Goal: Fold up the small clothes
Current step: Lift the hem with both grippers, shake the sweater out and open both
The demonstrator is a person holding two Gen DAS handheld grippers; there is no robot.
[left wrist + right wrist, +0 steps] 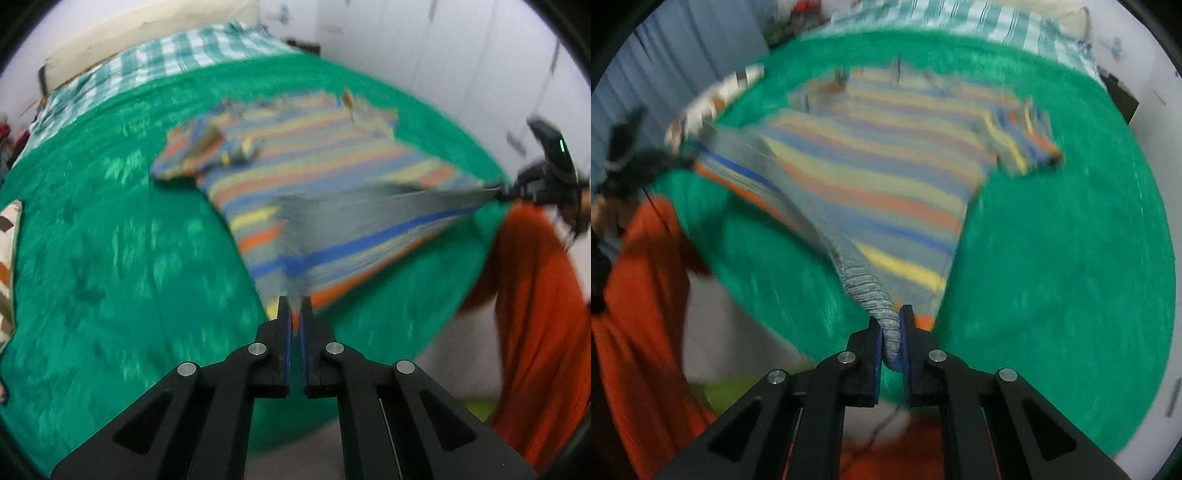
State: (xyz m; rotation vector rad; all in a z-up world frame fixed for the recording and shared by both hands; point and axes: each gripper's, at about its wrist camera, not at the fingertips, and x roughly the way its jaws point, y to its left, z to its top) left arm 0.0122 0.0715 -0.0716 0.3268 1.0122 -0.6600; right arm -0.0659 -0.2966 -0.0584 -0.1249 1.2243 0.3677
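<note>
both grippers, left gripper [294, 306] and right gripper [891, 325], have jaws clamped on the striped shirt [314, 155] hem; keep it taut and level, laying it evenly toward the collar.

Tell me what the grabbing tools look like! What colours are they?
Both look alike. The left tool has black plastic arms shaped like triangles with cut-out holes, round silver pins at the joints, and blue pads lining its two straight fingers. The right tool is the same: black, silver pins, blue pads.
</note>
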